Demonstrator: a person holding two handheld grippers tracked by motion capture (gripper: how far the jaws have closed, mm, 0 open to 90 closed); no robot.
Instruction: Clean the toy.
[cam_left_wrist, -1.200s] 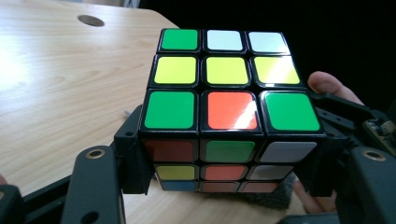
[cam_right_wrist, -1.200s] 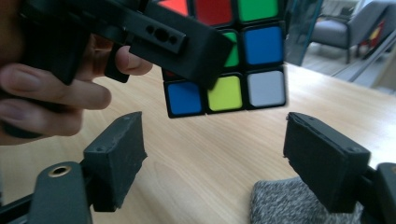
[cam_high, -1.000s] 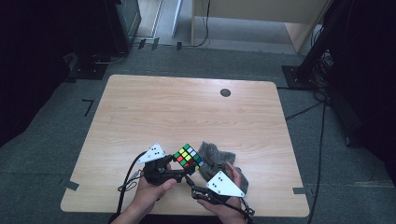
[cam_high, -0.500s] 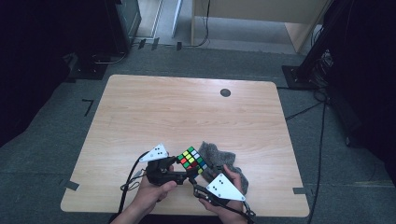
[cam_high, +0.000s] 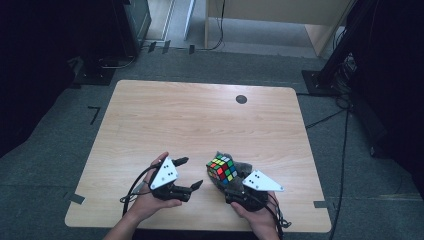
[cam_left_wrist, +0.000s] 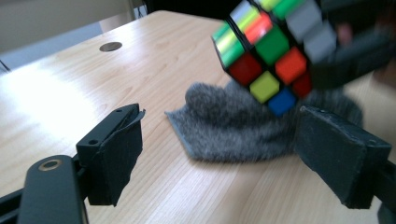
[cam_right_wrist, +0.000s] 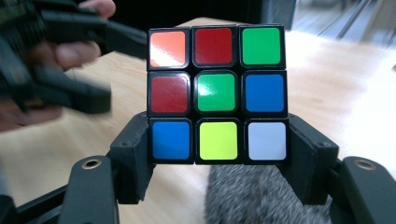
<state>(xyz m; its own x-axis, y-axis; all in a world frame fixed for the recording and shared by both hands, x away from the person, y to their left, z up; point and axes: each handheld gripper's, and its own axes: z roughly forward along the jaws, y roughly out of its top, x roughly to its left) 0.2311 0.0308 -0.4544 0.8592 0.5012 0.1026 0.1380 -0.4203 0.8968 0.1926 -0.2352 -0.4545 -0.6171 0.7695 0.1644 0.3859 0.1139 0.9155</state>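
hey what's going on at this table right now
A person works a puzzle cube with two handheld grippers. The right gripper clamps the cube by its bottom layer and holds it above a grey furry cloth on the wooden table. The left gripper has just been opening; its jaws stand apart beside the cube with nothing between them.

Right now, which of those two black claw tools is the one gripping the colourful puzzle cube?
The right gripper: its jaws clamp the cube by its bottom row, above the grey cloth. The left gripper has just been opening, with nothing between its jaws.
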